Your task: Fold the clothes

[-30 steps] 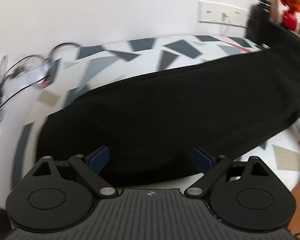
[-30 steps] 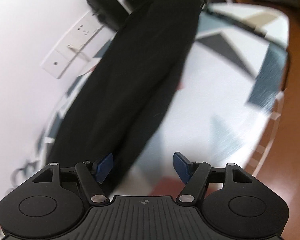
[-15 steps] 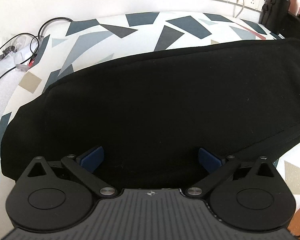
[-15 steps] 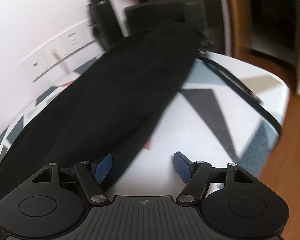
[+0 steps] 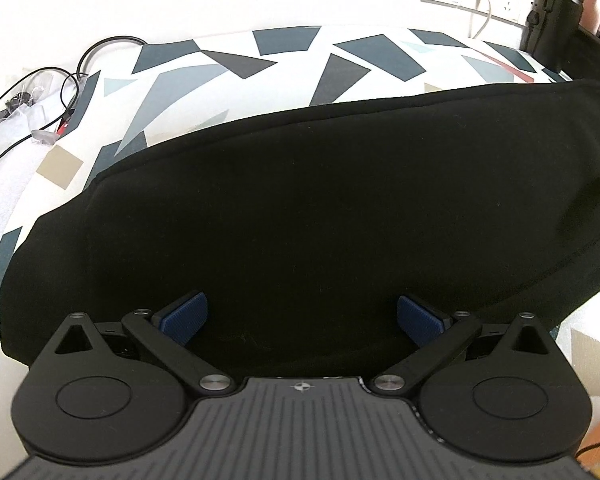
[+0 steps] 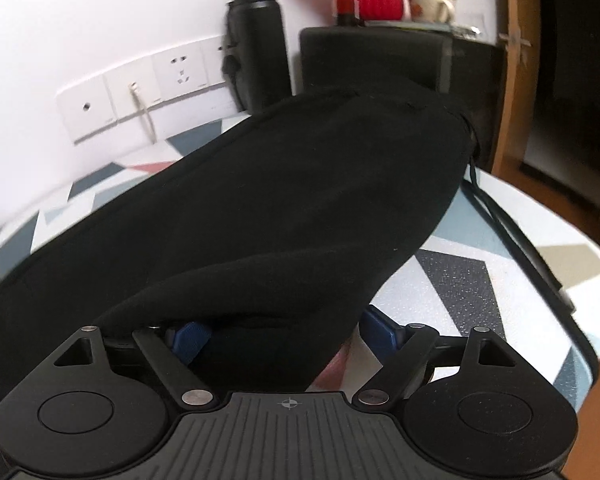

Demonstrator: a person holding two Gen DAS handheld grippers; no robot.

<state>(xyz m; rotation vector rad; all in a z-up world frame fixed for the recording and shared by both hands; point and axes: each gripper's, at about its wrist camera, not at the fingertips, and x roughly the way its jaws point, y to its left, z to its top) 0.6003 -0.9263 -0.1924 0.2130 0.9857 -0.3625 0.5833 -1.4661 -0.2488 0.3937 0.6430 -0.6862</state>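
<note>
Both grippers closer to long black fleece garment [image 5: 320, 208] vs 1 s ago. Garment lies doubled lengthwise across patterned tabletop [image 5: 284, 52]. My L gripper [image 5: 302, 316] spread wide, empty, over near edge; R gripper [image 6: 284, 334] agape, cloth between pads, not pinched. Cross-folds seemingly left.

No readable text, brand, number or label shows in either view. Just behind the fingers, each gripper body carries only a small crosshair mark [image 5: 301, 386] (a bare symbol, without letters) on its ribbed top.
</note>
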